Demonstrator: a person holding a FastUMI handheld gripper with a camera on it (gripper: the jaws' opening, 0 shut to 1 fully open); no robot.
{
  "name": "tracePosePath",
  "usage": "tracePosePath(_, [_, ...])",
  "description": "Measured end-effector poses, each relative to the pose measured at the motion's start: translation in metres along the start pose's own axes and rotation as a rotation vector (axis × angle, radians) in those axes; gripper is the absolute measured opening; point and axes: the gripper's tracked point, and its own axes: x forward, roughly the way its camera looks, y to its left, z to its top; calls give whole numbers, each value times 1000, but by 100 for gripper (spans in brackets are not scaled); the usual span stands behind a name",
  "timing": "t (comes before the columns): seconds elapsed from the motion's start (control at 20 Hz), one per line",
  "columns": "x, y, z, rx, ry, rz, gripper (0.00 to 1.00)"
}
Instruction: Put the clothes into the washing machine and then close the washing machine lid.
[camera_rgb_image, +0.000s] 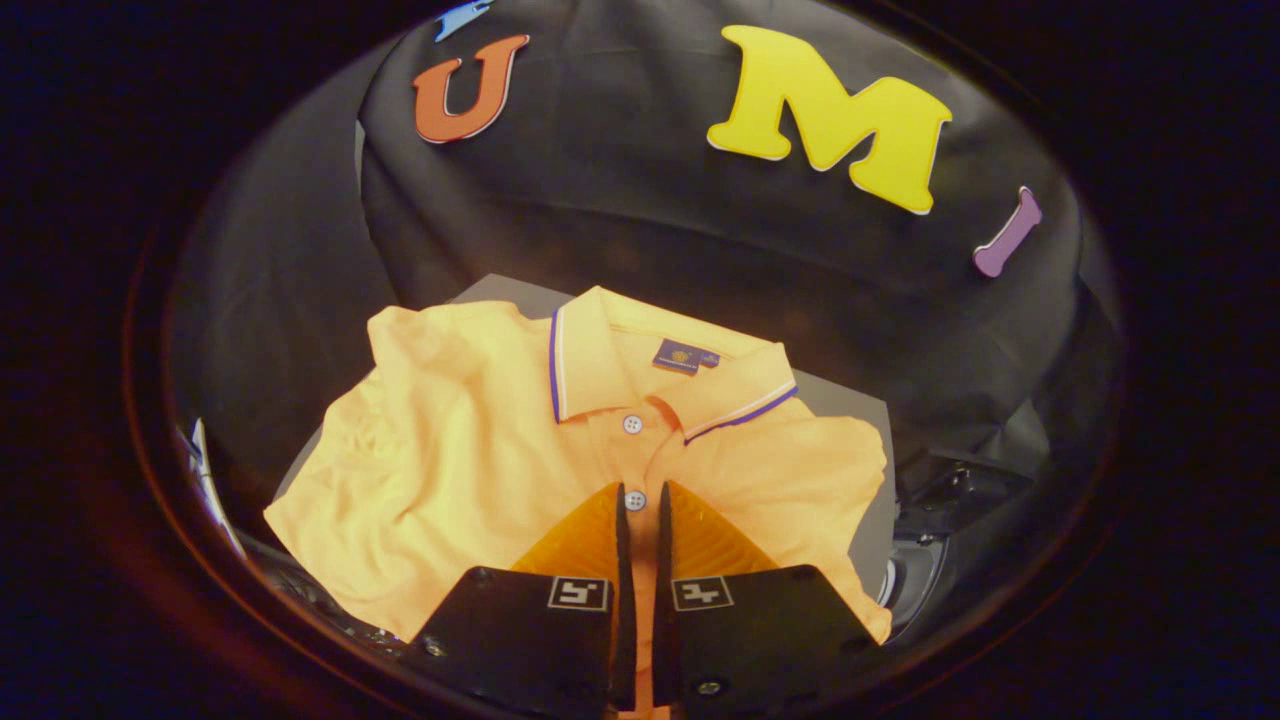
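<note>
Item one: my gripper (640, 500), fingers drawn nearly together with a thin gap, hovering over the placket; whether cloth is pinched I cannot tell. Item two: orange polo shirt (470, 450), spread flat just ahead, collar at twelve o'clock, sleeves at ten and two. Item three: grey board (850, 400) beneath, edges exposed at one and three o'clock. I judge the pickup step in hand; next I must bunch and lift. Open room lies beyond the collar.
</note>
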Motion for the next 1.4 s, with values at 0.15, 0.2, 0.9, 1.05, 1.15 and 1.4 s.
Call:
tracePosePath(0.15, [-10,1,-5,18,-8,26,7])
tracePosePath(0.2, [-14,3,-11,40,-14,39,7])
tracePosePath(0.9, [-227,3,-28,158,-459,175,6])
tracePosePath(1.05, [-299,-8,-35,178,-587,192,6])
tracePosePath(1.15, [-348,-23,-42,181,-669,180,6])
tracePosePath(1.4, [-438,-78,-59,193,-808,131,6])
